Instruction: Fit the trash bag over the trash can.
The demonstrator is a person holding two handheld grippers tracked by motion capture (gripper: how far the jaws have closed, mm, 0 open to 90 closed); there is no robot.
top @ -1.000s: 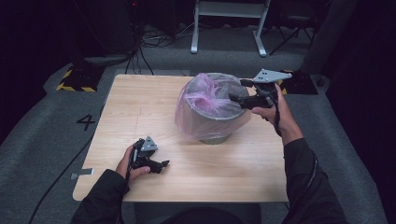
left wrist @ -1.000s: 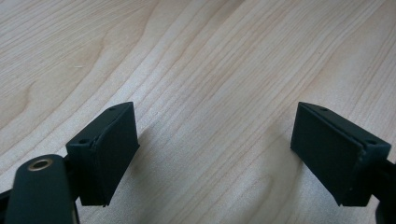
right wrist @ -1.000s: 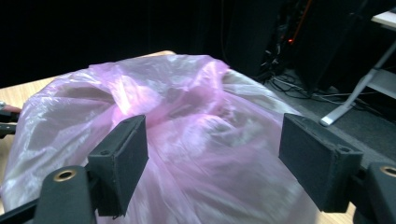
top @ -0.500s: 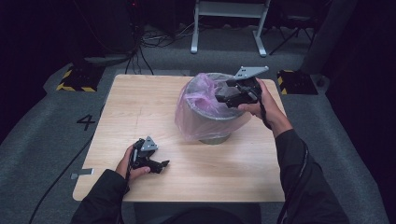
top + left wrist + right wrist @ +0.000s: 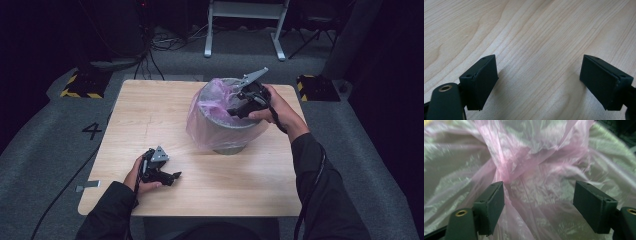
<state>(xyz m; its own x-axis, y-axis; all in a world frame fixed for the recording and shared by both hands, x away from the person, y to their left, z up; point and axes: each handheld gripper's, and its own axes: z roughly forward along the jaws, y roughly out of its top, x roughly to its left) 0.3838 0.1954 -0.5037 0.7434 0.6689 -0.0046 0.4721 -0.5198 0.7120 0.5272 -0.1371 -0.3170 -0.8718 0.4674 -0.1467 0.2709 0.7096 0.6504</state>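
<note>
Right gripper (image 5: pixel 239 111) is over the grey bin (image 5: pixel 227 140) mid-desk (image 5: pixel 150 115), fingers apart around its pink bag (image 5: pixel 529 170). Left gripper (image 5: pixel 172 176) lies on the desk, fingers apart.

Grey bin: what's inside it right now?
A pink plastic bag lines the grey bin and drapes over its rim. The open right gripper reaches into it. The film hides anything beneath.

pink bag (image 5: pixel 210 107), grey bin (image 5: pixel 227 141) (pale wood table (image 5: pixel 150 115)).
</note>
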